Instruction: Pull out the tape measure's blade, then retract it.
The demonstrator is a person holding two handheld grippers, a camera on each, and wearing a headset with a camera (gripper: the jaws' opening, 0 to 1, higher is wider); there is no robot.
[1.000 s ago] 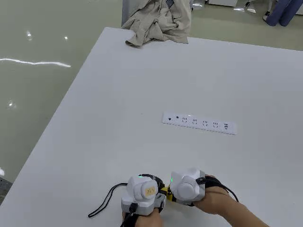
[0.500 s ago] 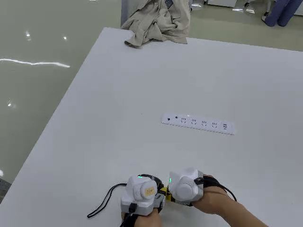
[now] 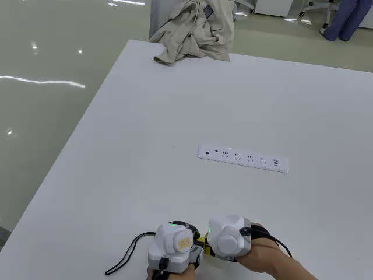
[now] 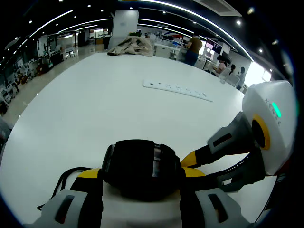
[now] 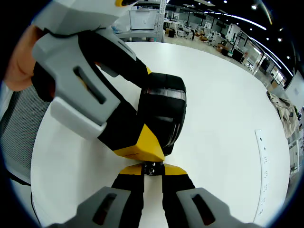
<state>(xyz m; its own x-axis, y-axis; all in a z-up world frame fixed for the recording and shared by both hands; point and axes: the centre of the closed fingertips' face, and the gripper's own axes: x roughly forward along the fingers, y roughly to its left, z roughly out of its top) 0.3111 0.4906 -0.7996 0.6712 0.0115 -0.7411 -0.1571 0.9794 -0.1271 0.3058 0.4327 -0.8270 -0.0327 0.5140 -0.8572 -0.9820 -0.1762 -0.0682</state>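
As left hand-held gripper [image 4: 141,183] clamps black-yellow tape measure [image 4: 141,161], right hand-held gripper [image 5: 152,172] pinches blade [image 5: 152,167].

An open-plan office or lab: a wide white counter [image 3: 145,116] with a power strip [image 3: 242,158], a glossy pale-green floor [image 3: 52,70], long ceiling light strips [image 4: 204,20], rows of workstations [image 5: 190,26] and standing people [image 4: 194,46].

Tape measure [image 4: 142,166] nearest on table [image 3: 145,146], power strip [image 3: 243,158] beyond, cloth [image 3: 192,32] farthest
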